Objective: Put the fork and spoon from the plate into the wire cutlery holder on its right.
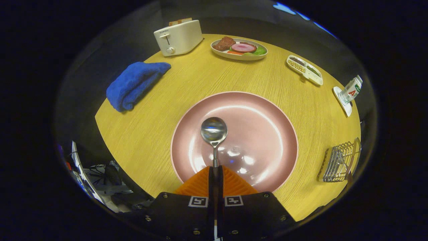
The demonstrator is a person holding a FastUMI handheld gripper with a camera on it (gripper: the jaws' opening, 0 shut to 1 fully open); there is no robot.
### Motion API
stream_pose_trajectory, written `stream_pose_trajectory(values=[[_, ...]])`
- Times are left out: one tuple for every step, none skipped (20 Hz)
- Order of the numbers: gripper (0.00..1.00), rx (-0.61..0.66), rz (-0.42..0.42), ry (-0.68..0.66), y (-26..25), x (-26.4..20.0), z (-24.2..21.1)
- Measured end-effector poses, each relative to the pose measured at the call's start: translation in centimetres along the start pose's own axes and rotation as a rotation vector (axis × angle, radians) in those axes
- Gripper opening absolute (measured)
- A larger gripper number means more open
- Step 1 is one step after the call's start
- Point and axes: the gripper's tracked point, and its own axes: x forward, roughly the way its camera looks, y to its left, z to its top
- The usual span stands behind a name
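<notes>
**Gripper pinching a spoon over a pink plate**

The gripper (215, 174) has its two fingers pressed together on the handle of a metal spoon (214, 131), pinching it. The spoon points straight ahead of the fingers, its bowl over the middle of a large pink plate (267, 117). Whether the bowl touches the plate or hangs just above it cannot be told. The plate sits near the front edge of a round yellow wooden table (160, 107).

The wire cutlery holder (339, 162) stands at the table's right edge, well apart from the plate, with a fork (334, 160) lying in it.

At the far edge, a white toaster (179, 37) stands to the left, and a dish of food (239, 48) is beside it. A blue towel (135, 83) lies bunched at the left edge. Along the far right edge are a divided tray of small foods (305, 69) and a small bottle on a white coaster (351, 89).
</notes>
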Motion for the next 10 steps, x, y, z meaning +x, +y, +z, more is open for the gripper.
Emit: stream_pose_trajectory(values=[[0.04,0.009,0.007,-0.009,0.0,0.0,-0.1],[0.04,0.018,0.011,-0.016,-0.1,-0.2,0.1],[0.04,0.030,0.014,-0.023,-0.2,-0.3,0.3],[0.04,0.042,0.016,-0.028,-0.3,-0.5,0.4],[0.04,0.055,0.017,-0.034,-0.5,-0.7,0.5],[0.04,0.066,0.016,-0.040,-0.8,-1.0,0.7],[0.04,0.076,0.015,-0.046,-1.1,-1.3,0.8],[0.04,0.085,0.013,-0.052,-1.4,-1.6,1.0],[0.04,0.095,0.012,-0.059,-1.8,-1.9,1.1],[0.04,0.106,0.011,-0.067,-2.1,-2.4,1.4]])
